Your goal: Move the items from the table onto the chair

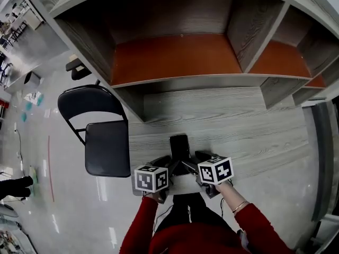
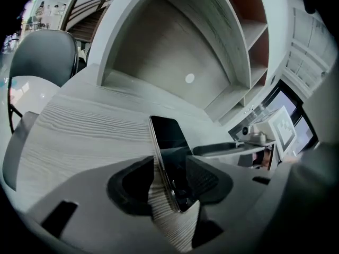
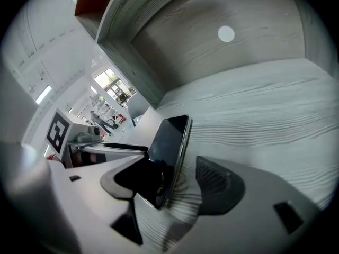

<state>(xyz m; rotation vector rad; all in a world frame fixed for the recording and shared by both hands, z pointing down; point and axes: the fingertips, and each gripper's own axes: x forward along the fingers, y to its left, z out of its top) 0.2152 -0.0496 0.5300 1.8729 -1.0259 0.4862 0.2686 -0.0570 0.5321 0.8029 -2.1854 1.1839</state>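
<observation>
Desk station, looking down. The phone (image 1: 180, 146) is on the table (image 1: 254, 136), dark screen showing, close to the near edge and about midway across. It is not on the chair (image 1: 106, 147), which stands off the table's left end with its black seat bare.

Both grippers meet at the phone's near end. The left gripper (image 1: 167, 162) comes in from the near left and the right gripper (image 1: 194, 162) from the near right, their marker cubes almost side by side.

Left gripper view: fingers apart, with the phone (image 2: 169, 142) between them – wood grain shows in the gap on its left side.

Right gripper view: fingers likewise apart, with the phone (image 3: 168, 142) close against the left finger – clear space to the right one.

Neither gripper clamps it. We cannot tell whether the phone lies flat or is tipped.

Shelves (image 1: 169, 57) rise at the table's far side.
</observation>
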